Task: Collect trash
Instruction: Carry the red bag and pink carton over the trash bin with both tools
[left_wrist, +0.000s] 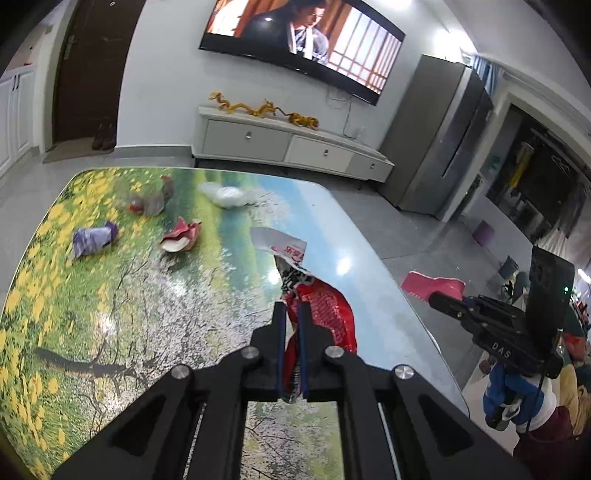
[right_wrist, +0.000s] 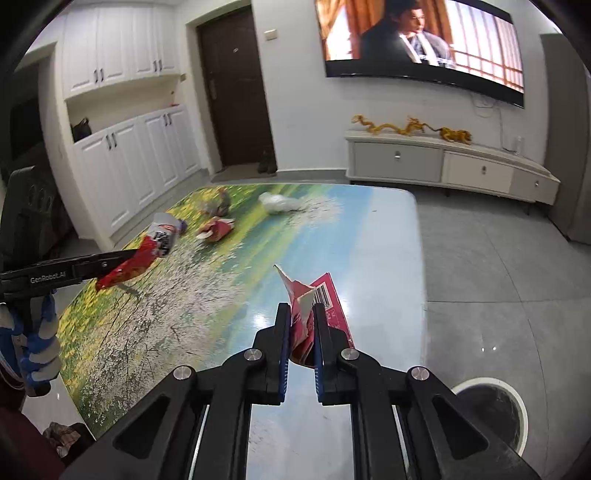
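Left wrist view: the left hand-held gripper (left_wrist: 291, 314) has its jaws pinched on a red-and-white snack wrapper (left_wrist: 325, 310), which sticks up and forward from between the blue pads, lifted off the bench (left_wrist: 369, 240). At the right edge of that view the right hand-held gripper (left_wrist: 448, 306) shows from the side, past the bench's edge, with a pink carton piece (left_wrist: 432, 282) in its tip; a gloved hand (left_wrist: 513, 398) grips its handle.

Right wrist view: the right hand-held gripper (right_wrist: 301, 325) is clamped on the torn pink carton piece (right_wrist: 328, 299), barcode side showing, held above the glossy bench (right_wrist: 388, 240) near its right edge. To the left the other gripper (right_wrist: 125, 254) carries the red wrapper (right_wrist: 147, 251) over the bench's left side.

More trash lies toward the far end of the bench: a purple wrapper (left_wrist: 94, 240), a crumpled red-and-white scrap (left_wrist: 181, 238), a greyish wrapper (left_wrist: 149, 201) and a white plastic bag (left_wrist: 229, 195). The bench top bears a printed meadow scene. Beyond it stand a low white TV cabinet (left_wrist: 291, 142), a wall television (left_wrist: 303, 40), a dark door (right_wrist: 236, 88) and white cupboards (right_wrist: 129, 110). A round bin (right_wrist: 491, 413) sits on the grey tiled floor (right_wrist: 498, 277) just right of the bench.
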